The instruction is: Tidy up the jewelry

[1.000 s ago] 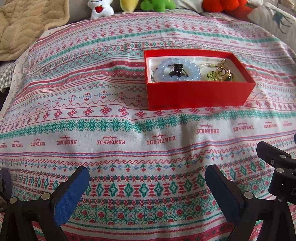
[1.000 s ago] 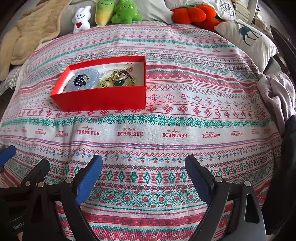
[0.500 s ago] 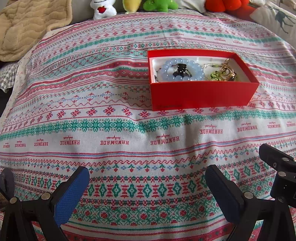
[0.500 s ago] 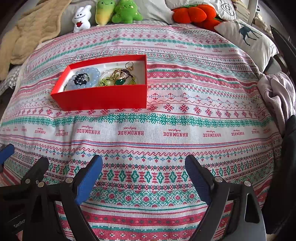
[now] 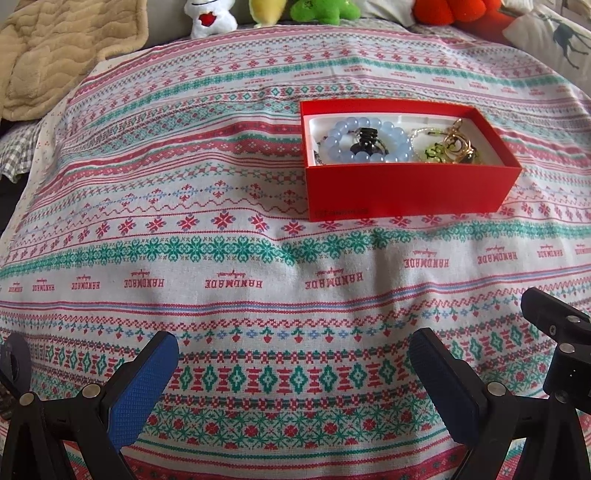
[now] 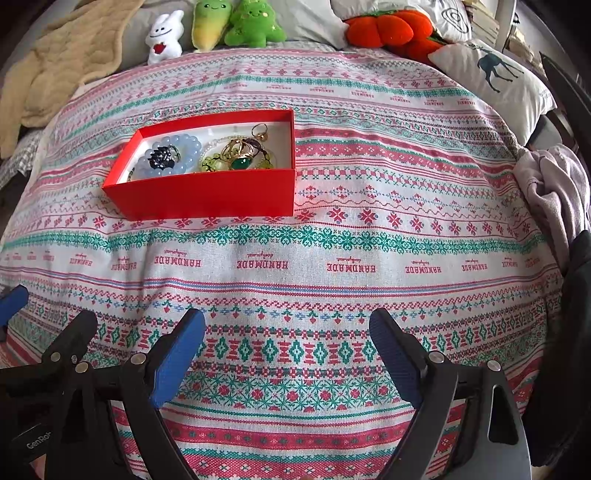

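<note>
A red open box (image 5: 406, 194) (image 6: 207, 197) stands on the patterned cloth. Inside lie a pale blue bead bracelet (image 5: 365, 157) (image 6: 184, 162) with a dark ornament (image 5: 367, 138) (image 6: 160, 158) in its middle, and a heap of gold rings and green beads (image 5: 448, 147) (image 6: 240, 155). My left gripper (image 5: 293, 373) is open and empty, low over the cloth, well in front of the box. My right gripper (image 6: 286, 350) is open and empty, also near the front, to the right of the box.
Plush toys (image 6: 221, 26) and an orange plush (image 6: 384, 27) line the far edge. A beige blanket (image 5: 55, 48) lies far left. A deer pillow (image 6: 495, 85) and a lilac garment (image 6: 554, 192) are at the right.
The left wrist view has drifted slightly, so the box sits a little further right and lower. Both grippers stay open and empty.
</note>
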